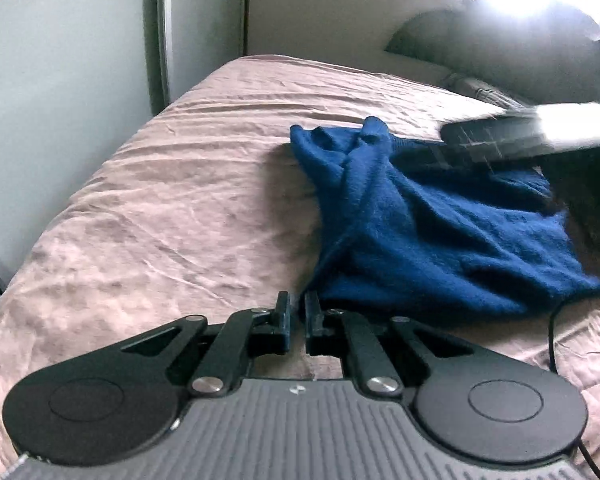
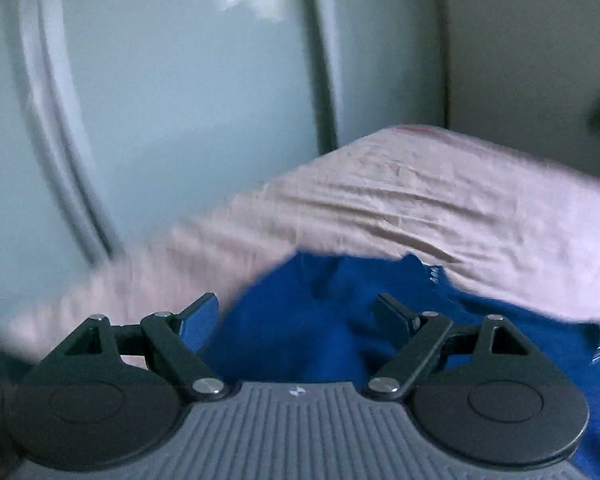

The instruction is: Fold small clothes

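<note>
The left gripper's (image 1: 297, 312) fingers (image 1: 283, 312) stand almost together, only a narrow slit between them, and nothing shows in that slit; their tips sit just at the near edge of a dark blue knitted garment (image 1: 432, 216), apparently without pinching it. The garment lies crumpled on a bed covered by a wrinkled dusty-pink sheet (image 1: 160, 208), its folds crossing over one another and one corner poking upward at the far side. The right gripper (image 2: 298, 314) has its fingers (image 2: 200, 316) spread wide, holding nothing, poised above the same blue fabric (image 2: 300, 320), which fills the gap between them in the blurred right wrist view. From the left wrist view, the right gripper appears as a blurred dark bar (image 1: 512, 136) over the garment's far side. A grey pillow (image 1: 472, 90) rests beyond it.
</note>
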{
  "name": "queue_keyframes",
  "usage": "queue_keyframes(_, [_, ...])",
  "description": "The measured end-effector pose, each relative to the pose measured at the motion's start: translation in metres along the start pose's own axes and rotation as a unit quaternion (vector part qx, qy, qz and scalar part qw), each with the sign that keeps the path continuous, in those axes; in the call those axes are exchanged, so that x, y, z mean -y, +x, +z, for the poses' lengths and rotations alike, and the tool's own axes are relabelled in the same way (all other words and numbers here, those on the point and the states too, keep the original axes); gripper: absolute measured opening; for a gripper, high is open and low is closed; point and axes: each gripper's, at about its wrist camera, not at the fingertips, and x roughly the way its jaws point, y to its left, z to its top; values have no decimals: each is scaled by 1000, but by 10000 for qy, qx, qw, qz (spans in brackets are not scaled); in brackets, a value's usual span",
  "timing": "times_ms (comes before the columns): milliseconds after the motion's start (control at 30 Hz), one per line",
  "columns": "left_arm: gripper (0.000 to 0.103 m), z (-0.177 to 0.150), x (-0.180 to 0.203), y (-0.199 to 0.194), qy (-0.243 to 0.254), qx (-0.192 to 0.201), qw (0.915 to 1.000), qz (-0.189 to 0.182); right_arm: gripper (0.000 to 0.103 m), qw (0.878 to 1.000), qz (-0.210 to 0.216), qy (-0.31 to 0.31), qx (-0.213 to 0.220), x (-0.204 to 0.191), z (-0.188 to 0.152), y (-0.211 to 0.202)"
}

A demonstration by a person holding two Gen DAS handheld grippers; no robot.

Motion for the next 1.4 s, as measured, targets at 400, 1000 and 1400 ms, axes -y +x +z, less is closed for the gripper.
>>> queue_keyframes(400, [57,35,-9,-11,-49,313,9987,405,85,9981,-189,-578,-84,-44,-72,-50])
queue_keyframes(1000, [45,109,89,132,742,-175,9923,-973,85,9978,-449,397,-295,-8,-115,-70])
queue_keyframes(1400, [80,132,-38,105,-1151,-146,9910,-675,85,9950,-828,-560,-4,-43,-105,-72])
